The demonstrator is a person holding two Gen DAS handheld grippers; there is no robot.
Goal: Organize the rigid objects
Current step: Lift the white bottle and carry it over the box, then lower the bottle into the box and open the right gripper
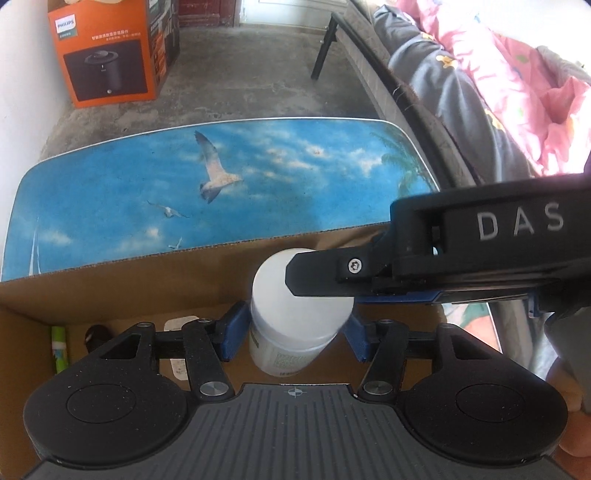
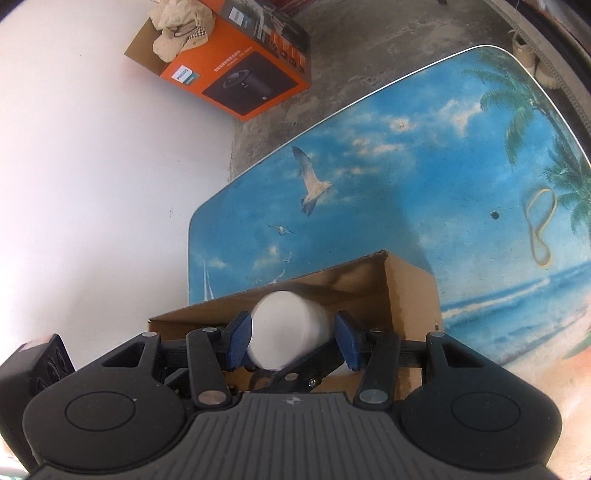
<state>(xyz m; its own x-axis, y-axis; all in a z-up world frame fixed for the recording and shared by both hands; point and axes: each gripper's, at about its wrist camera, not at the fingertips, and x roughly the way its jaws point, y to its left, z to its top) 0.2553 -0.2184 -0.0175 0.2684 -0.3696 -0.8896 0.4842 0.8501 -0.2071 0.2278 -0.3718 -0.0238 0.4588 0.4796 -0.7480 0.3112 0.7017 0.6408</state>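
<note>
White plastic jar (image 1: pixel 295 314) hangs over the open brown cardboard box (image 2: pixel 410 291) at the counter's (image 2: pixel 369 177) near edge, clenched by both the left hand-held gripper (image 1: pixel 295 332) and right hand-held gripper (image 2: pixel 293 338). Lower it upright, then release one side first.

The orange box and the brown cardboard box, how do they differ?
The orange box is brightly printed with an appliance picture; the brown cardboard box is plain. The orange box stands on the concrete floor by the wall; the brown one sits on the sky-printed table. Beige cloth fills the orange box's top; a white bottle is at the brown one's opening. Both are open-topped.
</note>
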